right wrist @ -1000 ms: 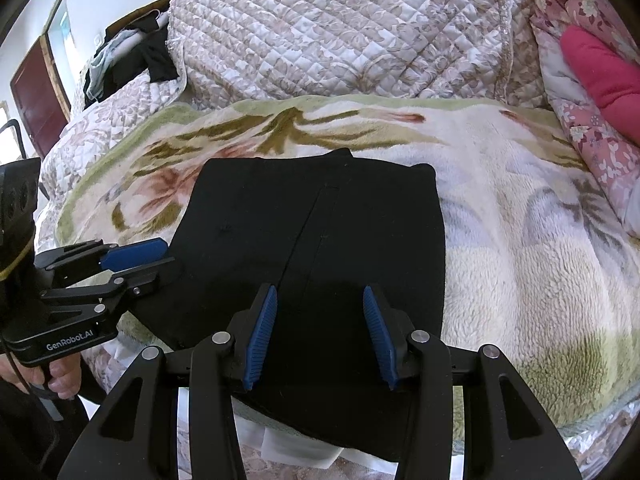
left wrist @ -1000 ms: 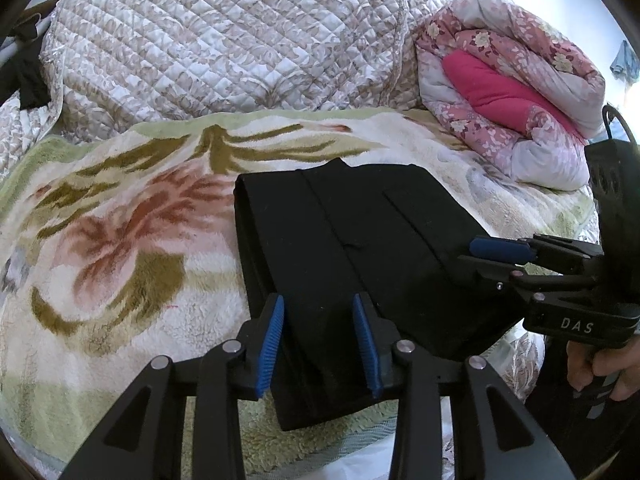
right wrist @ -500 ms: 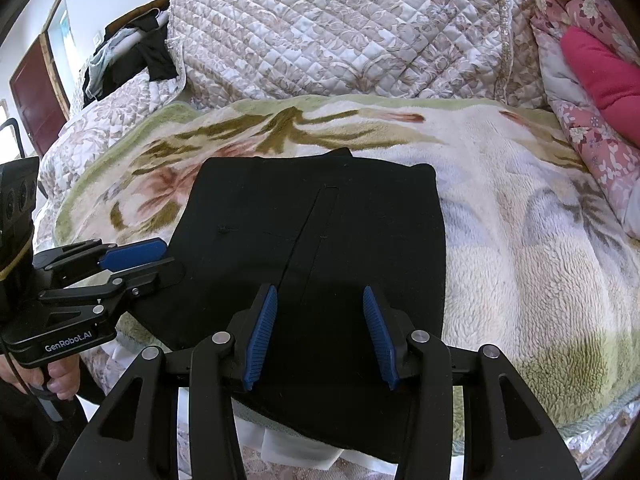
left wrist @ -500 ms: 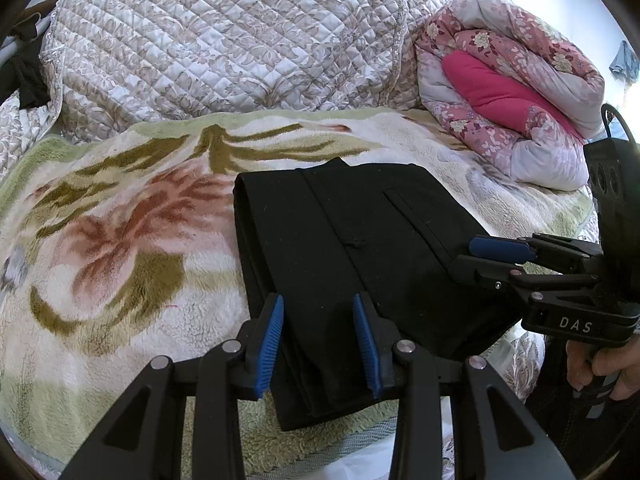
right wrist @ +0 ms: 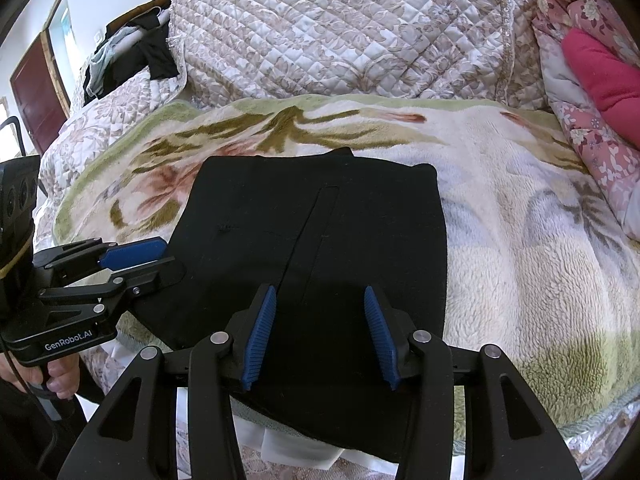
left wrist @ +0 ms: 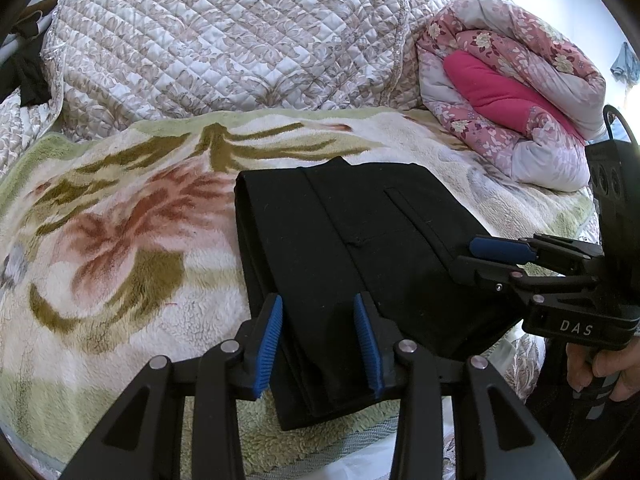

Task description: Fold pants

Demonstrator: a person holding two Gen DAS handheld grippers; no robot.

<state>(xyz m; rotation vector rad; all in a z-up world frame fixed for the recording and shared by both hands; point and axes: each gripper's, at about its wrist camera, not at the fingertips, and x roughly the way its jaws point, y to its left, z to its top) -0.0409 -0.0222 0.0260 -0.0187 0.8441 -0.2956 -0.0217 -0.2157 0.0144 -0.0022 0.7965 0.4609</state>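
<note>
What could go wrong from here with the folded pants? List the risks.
1. The pants hang over the near edge of the blanket; a careless pull might drag them off the bed.
2. Both grippers, left and right, hover open over the near edge; a shallow pinch may catch only the top layer and undo the fold.

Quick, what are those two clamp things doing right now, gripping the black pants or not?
Left hand-held gripper: open, holding nothing, poised over the folded black pants.
Right hand-held gripper: open, holding nothing, also above the pants.
</note>
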